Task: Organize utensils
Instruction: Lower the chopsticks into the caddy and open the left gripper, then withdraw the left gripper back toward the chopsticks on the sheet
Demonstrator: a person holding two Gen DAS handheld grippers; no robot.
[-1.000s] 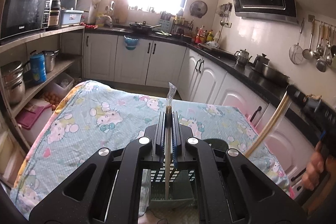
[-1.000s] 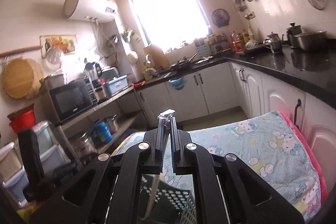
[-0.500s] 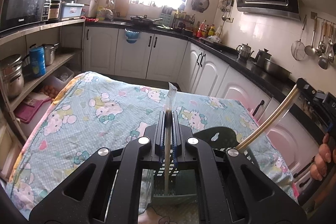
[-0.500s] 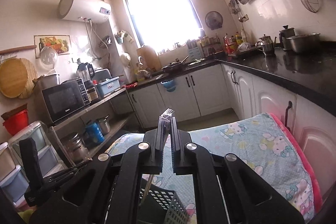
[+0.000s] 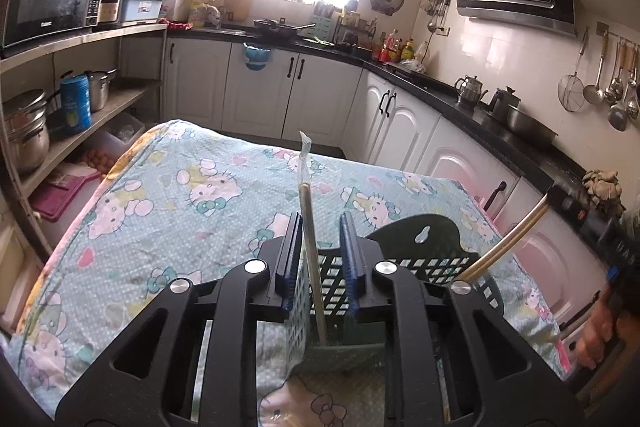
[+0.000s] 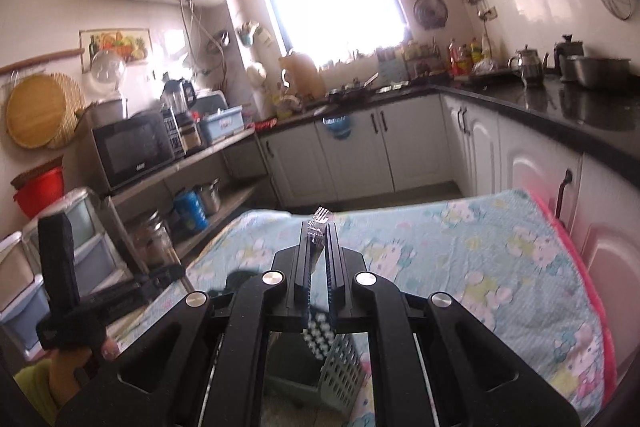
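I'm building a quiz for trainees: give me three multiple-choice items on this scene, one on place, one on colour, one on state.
1. The wrapped chopsticks stand: A on the cloth, B in the basket, C on the counter.
2. The tablecloth is mostly: A light blue, B red, C black.
3. The left hand-held gripper is: A shut, B hidden, C open.
B: their lower end sits inside the lattice walls. A: blue shows around the cartoon cats. C: gaps flank the chopsticks.
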